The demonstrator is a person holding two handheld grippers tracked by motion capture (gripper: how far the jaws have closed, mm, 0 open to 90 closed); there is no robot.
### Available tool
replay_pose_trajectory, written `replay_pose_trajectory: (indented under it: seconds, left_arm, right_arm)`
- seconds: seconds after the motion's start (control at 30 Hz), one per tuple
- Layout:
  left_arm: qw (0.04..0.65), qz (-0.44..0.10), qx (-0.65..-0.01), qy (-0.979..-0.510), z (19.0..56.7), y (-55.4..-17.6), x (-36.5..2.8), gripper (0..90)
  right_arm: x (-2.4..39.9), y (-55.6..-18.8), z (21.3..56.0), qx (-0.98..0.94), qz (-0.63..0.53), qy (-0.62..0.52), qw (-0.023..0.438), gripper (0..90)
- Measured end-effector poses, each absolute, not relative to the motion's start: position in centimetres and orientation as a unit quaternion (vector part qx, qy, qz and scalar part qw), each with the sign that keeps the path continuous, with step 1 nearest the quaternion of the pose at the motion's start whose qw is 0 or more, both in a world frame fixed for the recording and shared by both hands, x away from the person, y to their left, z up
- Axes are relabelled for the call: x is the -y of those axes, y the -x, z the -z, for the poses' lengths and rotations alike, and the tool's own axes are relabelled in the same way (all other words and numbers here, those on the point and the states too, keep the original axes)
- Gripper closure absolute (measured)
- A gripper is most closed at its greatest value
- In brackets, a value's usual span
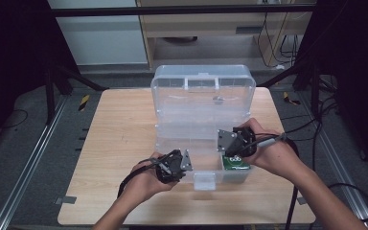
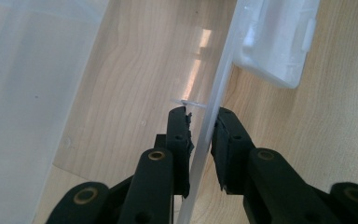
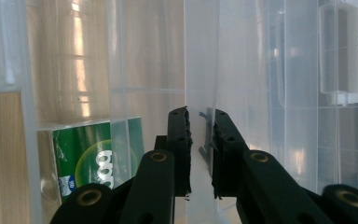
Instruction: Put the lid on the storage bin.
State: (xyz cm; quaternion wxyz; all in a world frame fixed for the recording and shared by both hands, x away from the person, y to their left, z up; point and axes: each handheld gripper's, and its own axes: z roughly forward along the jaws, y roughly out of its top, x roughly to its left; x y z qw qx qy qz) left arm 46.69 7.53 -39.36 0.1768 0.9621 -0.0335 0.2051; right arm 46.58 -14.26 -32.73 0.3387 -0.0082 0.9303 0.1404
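Wooden table [image 1: 120, 129] carries a clear plastic box [image 1: 202, 120], lid up, mid-table. Left gripper [image 2: 200, 126] clamps its near wall; right gripper [image 3: 200, 126] pinches a thin inner panel beside the green pack [image 3: 91, 163]. Best steady both grips, moving slowly and evenly.

Green box [image 3: 93, 163] partly hidden behind right gripper [image 3: 200, 116].

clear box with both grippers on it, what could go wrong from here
The left gripper pinches only the thin front wall of the clear box, so it may slip off or flex the plastic. The right gripper clamps an equally thin inner wall beside the green packet; an uneven pull could tip the box and shift the packet.
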Motion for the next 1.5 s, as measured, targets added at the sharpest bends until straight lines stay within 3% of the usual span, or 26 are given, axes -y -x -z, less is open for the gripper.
replay_pose_trajectory:
  seconds: [0.03,0.07,0.57,1.5]
  left_arm:
    - [0.196,-0.145,-0.084,-0.966,40.3,-45.1,-7.8,76.8]
    - [0.193,-0.143,-0.089,-0.967,40.2,-45.0,-7.8,76.8]
    - [0.2,-0.15,-0.083,-0.965,40.4,-44.9,-7.8,76.2]
    - [0.207,-0.161,-0.096,-0.96,40.6,-44.4,-8.0,73.9]
  right_arm:
    - [14.3,-46.4,32.7,-0.931,-0.138,0.004,0.337,79.8]
    - [14.3,-46.4,32.8,-0.931,-0.14,0.008,0.337,79.8]
    - [14.5,-45.8,33.2,-0.925,-0.141,0.008,0.352,78.9]
    - [14.7,-45.2,33.5,-0.933,-0.144,0.004,0.329,79.5]
